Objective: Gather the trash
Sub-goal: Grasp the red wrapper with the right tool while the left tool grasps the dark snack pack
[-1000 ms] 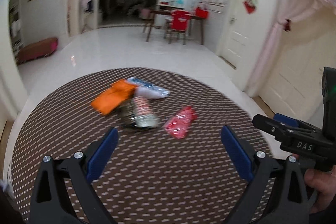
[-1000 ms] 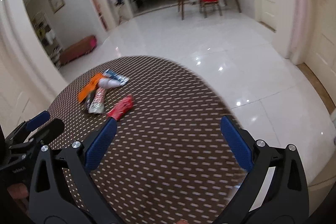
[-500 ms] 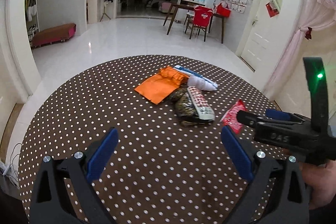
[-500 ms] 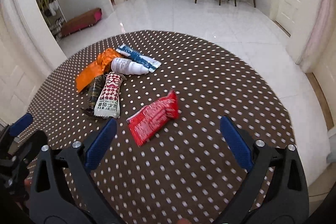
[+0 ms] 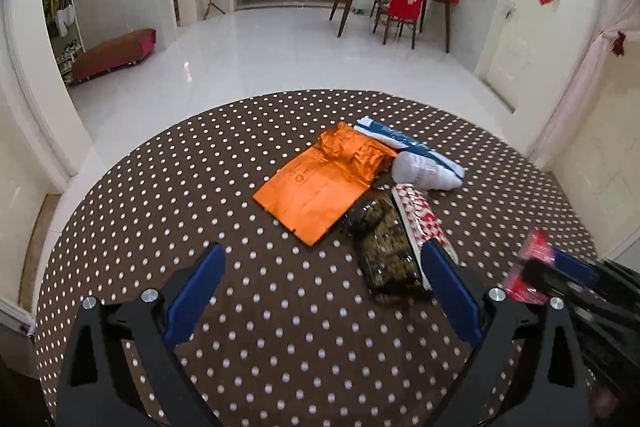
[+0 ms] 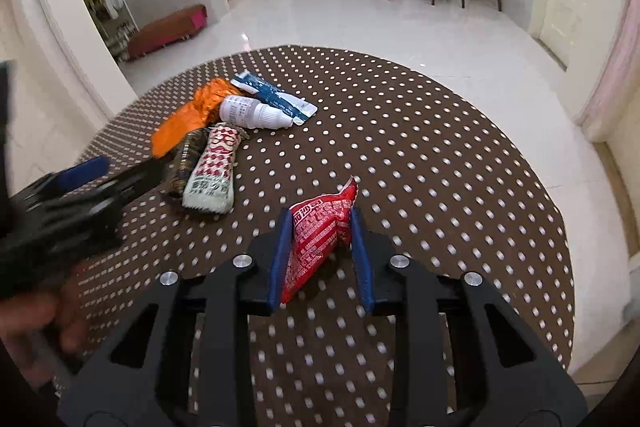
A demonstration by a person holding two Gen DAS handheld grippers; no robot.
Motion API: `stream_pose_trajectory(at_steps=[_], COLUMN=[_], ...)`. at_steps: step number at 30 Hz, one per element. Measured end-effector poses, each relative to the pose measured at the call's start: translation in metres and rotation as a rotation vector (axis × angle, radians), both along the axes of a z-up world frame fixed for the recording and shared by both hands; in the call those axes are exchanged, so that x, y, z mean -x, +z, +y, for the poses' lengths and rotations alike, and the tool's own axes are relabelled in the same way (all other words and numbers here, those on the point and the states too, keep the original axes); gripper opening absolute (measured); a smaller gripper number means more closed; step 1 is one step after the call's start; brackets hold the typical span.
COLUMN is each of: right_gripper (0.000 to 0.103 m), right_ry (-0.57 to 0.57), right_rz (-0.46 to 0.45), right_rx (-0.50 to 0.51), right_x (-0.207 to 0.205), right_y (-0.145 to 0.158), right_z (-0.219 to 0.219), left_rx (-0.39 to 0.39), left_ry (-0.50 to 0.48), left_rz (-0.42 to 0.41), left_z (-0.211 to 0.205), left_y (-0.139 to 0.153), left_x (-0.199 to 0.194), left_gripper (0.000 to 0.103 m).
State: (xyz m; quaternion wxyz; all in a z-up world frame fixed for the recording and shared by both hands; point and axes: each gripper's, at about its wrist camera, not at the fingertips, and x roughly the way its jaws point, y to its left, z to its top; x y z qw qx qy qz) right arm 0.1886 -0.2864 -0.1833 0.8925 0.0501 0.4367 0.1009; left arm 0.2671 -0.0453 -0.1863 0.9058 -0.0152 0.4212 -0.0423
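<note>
A: Left wrist view?
B: The left claw point(image 5: 320, 291) is hanging released over the dotted table point(image 5: 160, 195), nothing between its pads. The orange packet point(image 5: 316, 195) is lying beyond it, the dark packet point(image 5: 386, 247) just right of that packet.

A: Right wrist view?
B: The right claw point(image 6: 318, 259) has just been closing and is now pinching the red sachet point(image 6: 320, 239), well right of the orange packet point(image 6: 188, 119). The checked pouch point(image 6: 214, 171) is lying between them.
</note>
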Motion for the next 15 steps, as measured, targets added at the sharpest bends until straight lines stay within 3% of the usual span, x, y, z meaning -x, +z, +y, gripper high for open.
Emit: stream_pose_trajectory(at_steps=[5,7,8,13,15], right_gripper=[0.029,0.029,0.029,0.029,0.029], right_ry=[-0.018,-0.029,-0.035,-0.064,-0.081], right_rz=[-0.017,-0.024,-0.029,-0.038,-0.040], right_rx=[-0.068,-0.098,-0.107,-0.136,-0.144], right_x=[0.018,0.023,0.028,0.048,0.054], right_y=[0.016,0.022,0.026,0.033,0.034], right_z=[-0.026,-0.037,-0.038,-0.062,-0.071], left_rx=[-0.010,-0.017,-0.010,0.005,0.026], left_ry=[0.009,-0.002,-0.004,-0.044,-0.055], left_rz=[0.030,0.054,0.064,0.062,0.063], left_z=[-0.011,-0.015,-0.016,-0.022,-0.023], left_y=[-0.007,-0.012,-0.014,-0.012,-0.012], left_x=[-0.015,-0.020,-0.021,-0.016,-0.008], left_gripper=[0.093,0.067,0.065,0.028,0.026])
